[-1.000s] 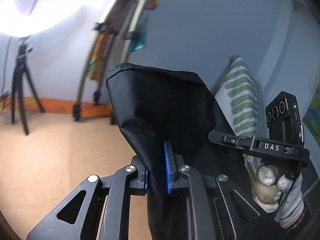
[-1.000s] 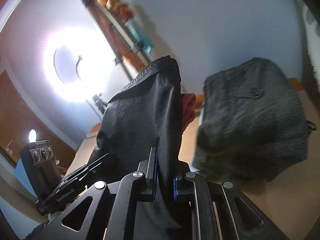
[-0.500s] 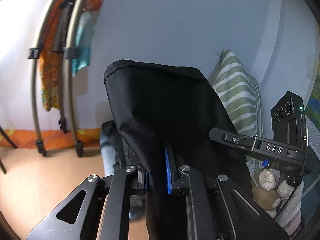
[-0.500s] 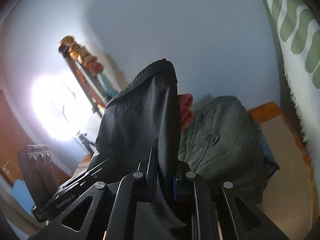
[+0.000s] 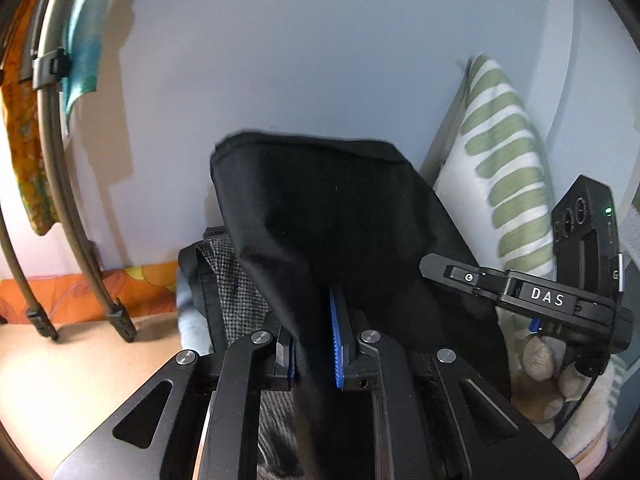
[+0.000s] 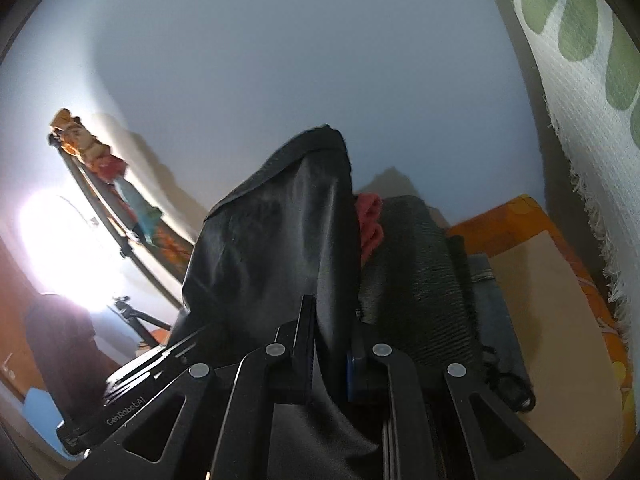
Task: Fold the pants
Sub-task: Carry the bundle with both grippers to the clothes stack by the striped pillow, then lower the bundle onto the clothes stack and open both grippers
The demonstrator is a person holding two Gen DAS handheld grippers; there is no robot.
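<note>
Left gripper (image 5: 314, 344), seen from its own wrist camera, was clamped on a fold of the black pants (image 5: 332, 216), its blue-padded fingers (image 5: 335, 344) pressing the cloth between them. Above that grip the fabric rose as a broad dark sheet with a hemmed upper edge, filling the middle of the view against a pale blue wall (image 5: 300, 48). Right gripper (image 6: 330, 354) likewise held the pants (image 6: 280, 240) pinched between its jaws, the cloth standing up past the fingertips and hanging down below them, so that the garment was lifted by both grippers at once. From the left wrist camera, the right gripper's black body marked "DAS" (image 5: 548, 300) appeared beside the sheet, held in a gloved hand (image 5: 540, 360). Behind the pants lay a pile of other clothes: a checked grey garment (image 5: 236, 280) in the left view, and in the right view a dark grey ribbed one (image 6: 420, 280) with a red piece (image 6: 370, 220) showing just beside the black fabric. A white cushion with green stripes (image 5: 508, 168) leaned against the wall near the pile. At the far left stood a curved metal rack (image 5: 60, 200) draped with orange and teal cloths (image 5: 84, 40). A tan bed surface (image 6: 552, 300) with an orange patterned border carried the pile.
</note>
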